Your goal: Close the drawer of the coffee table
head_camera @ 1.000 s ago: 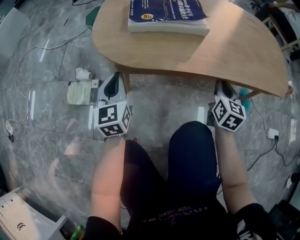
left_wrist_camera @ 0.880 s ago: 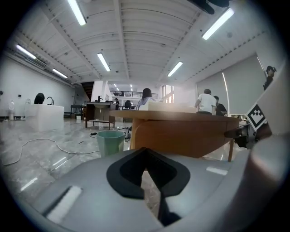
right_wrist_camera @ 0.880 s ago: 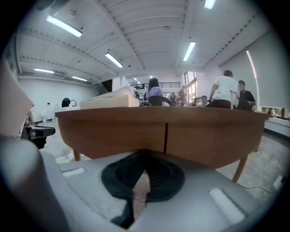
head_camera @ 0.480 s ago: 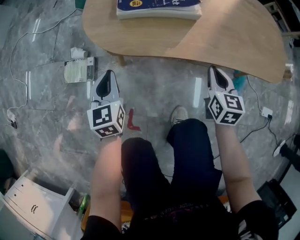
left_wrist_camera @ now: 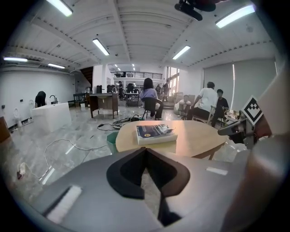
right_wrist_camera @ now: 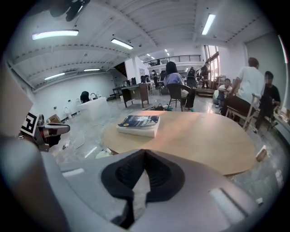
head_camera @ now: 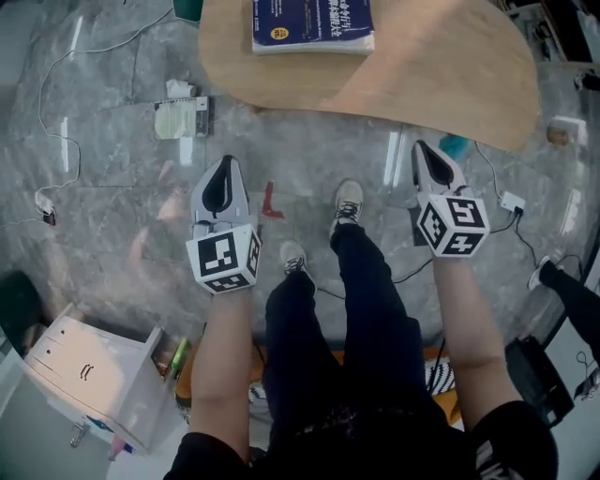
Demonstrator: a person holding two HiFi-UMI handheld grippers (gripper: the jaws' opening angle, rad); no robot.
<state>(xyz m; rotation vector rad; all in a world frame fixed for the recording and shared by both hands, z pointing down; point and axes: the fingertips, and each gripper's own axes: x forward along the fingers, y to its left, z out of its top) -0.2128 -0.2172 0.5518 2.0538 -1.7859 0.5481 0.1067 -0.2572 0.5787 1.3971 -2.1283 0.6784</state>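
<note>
The coffee table [head_camera: 422, 75] has an oval wooden top with a blue book [head_camera: 312, 23] lying on it. No drawer shows in any view. My left gripper [head_camera: 224, 161] is shut and empty, held over the floor short of the table's near edge. My right gripper [head_camera: 420, 146] is also shut and empty, just off the table's near edge on the right. In the left gripper view the shut jaws [left_wrist_camera: 146, 150] point toward the table [left_wrist_camera: 199, 136] and book [left_wrist_camera: 155, 132]. The right gripper view shows its shut jaws [right_wrist_camera: 144, 152] below the table [right_wrist_camera: 204, 131] and book [right_wrist_camera: 139, 123].
The person's legs and shoes [head_camera: 347, 202] stand between the grippers. A white cabinet [head_camera: 89, 370] sits at lower left. A notebook [head_camera: 181, 119] and cables lie on the marble floor; a power strip [head_camera: 511, 201] is at right. Seated people [left_wrist_camera: 148, 97] are far behind.
Both grippers have risen and drawn back from under the table's edge. The person has stood up, so the table looks smaller and farther away. Both stay shut.
</note>
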